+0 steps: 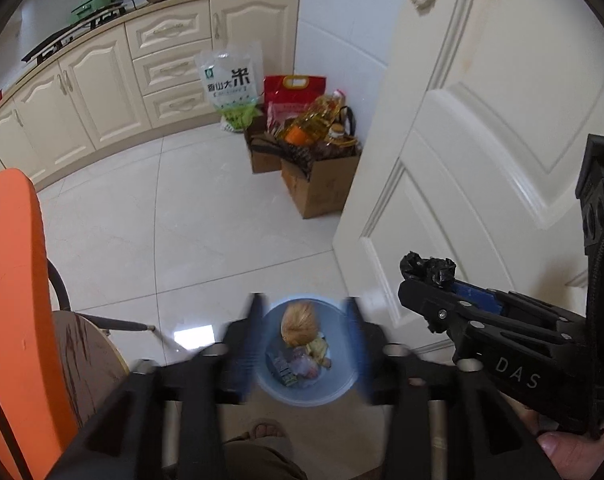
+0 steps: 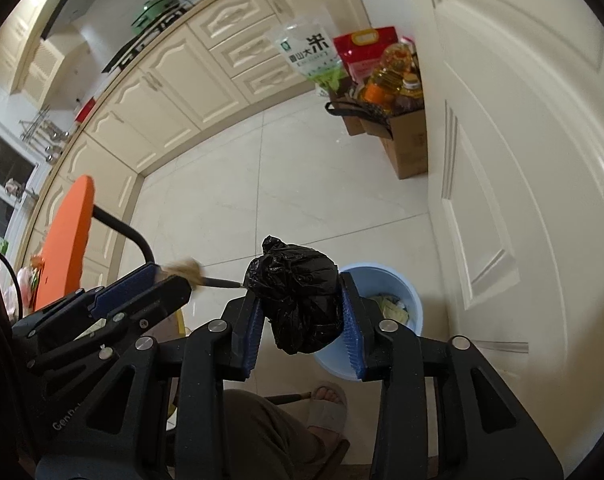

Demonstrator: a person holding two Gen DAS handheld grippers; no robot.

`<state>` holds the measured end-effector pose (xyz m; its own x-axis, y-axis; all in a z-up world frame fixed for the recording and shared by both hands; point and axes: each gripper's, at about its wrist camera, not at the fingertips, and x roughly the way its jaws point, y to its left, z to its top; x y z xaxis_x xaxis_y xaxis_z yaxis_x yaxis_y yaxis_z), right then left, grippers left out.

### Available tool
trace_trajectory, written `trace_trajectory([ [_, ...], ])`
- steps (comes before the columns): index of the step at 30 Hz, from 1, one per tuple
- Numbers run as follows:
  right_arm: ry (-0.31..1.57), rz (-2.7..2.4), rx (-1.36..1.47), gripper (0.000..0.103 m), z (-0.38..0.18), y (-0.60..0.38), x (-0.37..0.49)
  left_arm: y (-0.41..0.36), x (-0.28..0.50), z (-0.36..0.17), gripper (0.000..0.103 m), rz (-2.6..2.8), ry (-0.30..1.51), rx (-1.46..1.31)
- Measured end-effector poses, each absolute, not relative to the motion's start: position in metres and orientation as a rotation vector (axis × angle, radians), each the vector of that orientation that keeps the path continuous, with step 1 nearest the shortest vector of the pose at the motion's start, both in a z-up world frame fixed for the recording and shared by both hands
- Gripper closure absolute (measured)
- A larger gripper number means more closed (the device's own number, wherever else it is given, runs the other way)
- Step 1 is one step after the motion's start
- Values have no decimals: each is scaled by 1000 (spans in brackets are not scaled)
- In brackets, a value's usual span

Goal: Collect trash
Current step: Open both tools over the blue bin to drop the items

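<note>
A light blue bin [image 1: 341, 384] stands on the floor by the door and holds wrappers and scraps. My left gripper [image 1: 303, 304] hangs over it, blurred, with its jaws apart. A brown crumpled wad [image 1: 300, 320] shows between the fingers, and neither pad touches it. In the right wrist view that wad [image 2: 186, 268] is a blur at the left gripper's [image 2: 162, 276] tips. My right gripper [image 2: 300, 292] is shut on a crumpled black plastic bag [image 2: 294, 280], beside and above the bin [image 2: 413, 312]. The same bag [image 1: 425, 268] sticks out of the right gripper [image 1: 425, 280] at the right.
An orange chair back [image 1: 10, 280] and a round wooden top [image 1: 86, 356] stand at the left. The white door [image 1: 481, 140] is close on the right. Cardboard boxes [image 1: 321, 184] with oil bottles and rice bags sit by the cabinets [image 1: 102, 92]. A person's sandalled foot [image 2: 325, 404] is near the bin.
</note>
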<state>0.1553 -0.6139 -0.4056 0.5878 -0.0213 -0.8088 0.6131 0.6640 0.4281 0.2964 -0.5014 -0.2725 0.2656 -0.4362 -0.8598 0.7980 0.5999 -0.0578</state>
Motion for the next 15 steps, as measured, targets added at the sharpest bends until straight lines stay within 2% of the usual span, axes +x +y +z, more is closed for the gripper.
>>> trace_trajectory([
  [1, 873, -424, 781, 65, -408, -616, 155, -506, 295, -272, 41, -854, 981, 434],
  [3, 868, -432, 807, 58, -412, -621, 152, -522, 295, -276, 33, -839, 977, 440],
  [5, 860, -445, 830, 43, -415, -626, 148, -527, 296, -277, 18, -816, 972, 443],
  [6, 856, -453, 835, 39, -416, -627, 145, -525, 295, -277, 16, -811, 966, 444],
  [8, 846, -469, 848, 22, -416, -630, 139, -526, 291, -277, 12, -809, 952, 442],
  [11, 834, -505, 853, 5, -412, -632, 133, -518, 279, -273, 7, -808, 923, 443],
  [13, 831, -517, 856, 0, -409, -633, 130, -515, 271, -270, 3, -811, 900, 444],
  [15, 833, -526, 851, 0, -404, -632, 129, -508, 261, -265, 1, -821, 878, 433],
])
